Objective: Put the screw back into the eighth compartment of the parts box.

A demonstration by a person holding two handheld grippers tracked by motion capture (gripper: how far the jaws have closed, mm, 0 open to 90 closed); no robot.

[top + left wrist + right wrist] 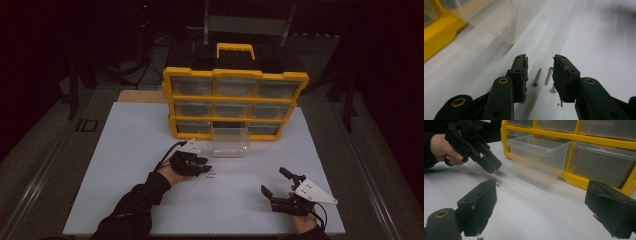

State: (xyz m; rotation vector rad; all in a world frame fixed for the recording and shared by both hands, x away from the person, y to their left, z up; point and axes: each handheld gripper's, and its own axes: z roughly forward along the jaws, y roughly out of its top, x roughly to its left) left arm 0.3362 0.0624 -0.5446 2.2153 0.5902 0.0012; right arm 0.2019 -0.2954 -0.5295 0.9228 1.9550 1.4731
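The left tongs [206, 167] are black, with a thin black cable looping from the rear and a pale grey three-cornered plate on top. Seen close in their own view, the left tongs [539, 75] have blocky black jaws faced with ragged, chipped pads and brass-ringed pivot holes. The right tongs [274, 183] match, with the same plate dotted with small holes. The person wears dark long sleeves [131, 207].

I seem to be working in a dim workshop or lab: a yellow parts organizer [235, 102] with clear drawers stands on a white tabletop [125, 165], equipment stands behind.
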